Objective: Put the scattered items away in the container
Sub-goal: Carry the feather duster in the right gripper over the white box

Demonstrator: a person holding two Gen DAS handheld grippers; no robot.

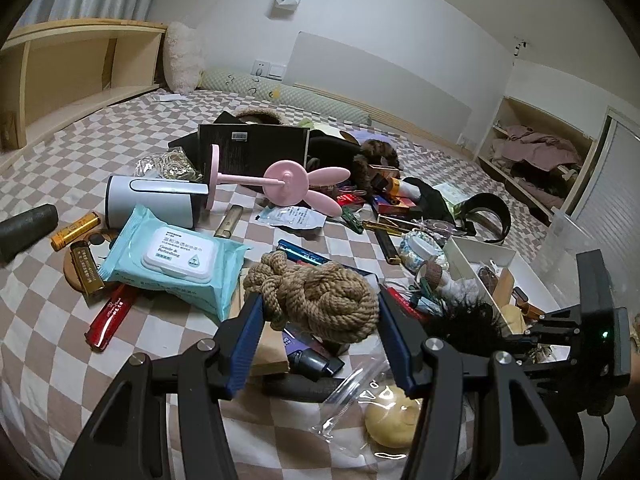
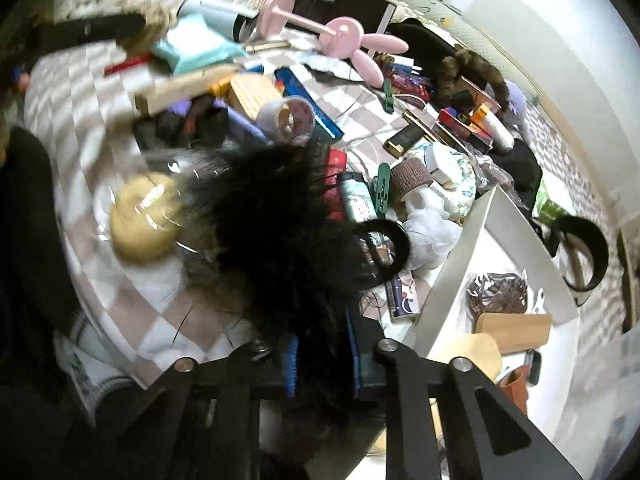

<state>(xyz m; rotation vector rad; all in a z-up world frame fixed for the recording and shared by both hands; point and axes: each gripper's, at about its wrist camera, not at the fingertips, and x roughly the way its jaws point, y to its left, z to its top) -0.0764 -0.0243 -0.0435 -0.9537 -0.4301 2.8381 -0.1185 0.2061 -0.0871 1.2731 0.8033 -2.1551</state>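
Note:
A knotted bundle of tan rope [image 1: 320, 292] sits between the blue pads of my left gripper [image 1: 320, 322], which is shut on it above the cluttered bed. My right gripper [image 2: 324, 364] is shut on a black fluffy feather piece [image 2: 276, 236] that hides much of the bed below it. In the left wrist view that fluff [image 1: 464, 320] hangs beside the white container [image 1: 480, 254]. The container [image 2: 452, 292] lies just right of my right gripper. It holds a brown tangled hair tie [image 2: 498, 294] and a wooden piece [image 2: 516, 330].
Scattered on the checkered bedsheet [image 1: 52, 344] are a blue wet-wipes pack [image 1: 176, 260], a pink stand mirror [image 1: 280, 186], a white cylinder [image 1: 152, 200], a black box [image 1: 252, 152], a bagged yellow round item [image 1: 394, 416], a tape roll [image 2: 288, 118] and a black headband [image 1: 490, 216]. A person's dark sleeve [image 2: 32, 220] lies at the left.

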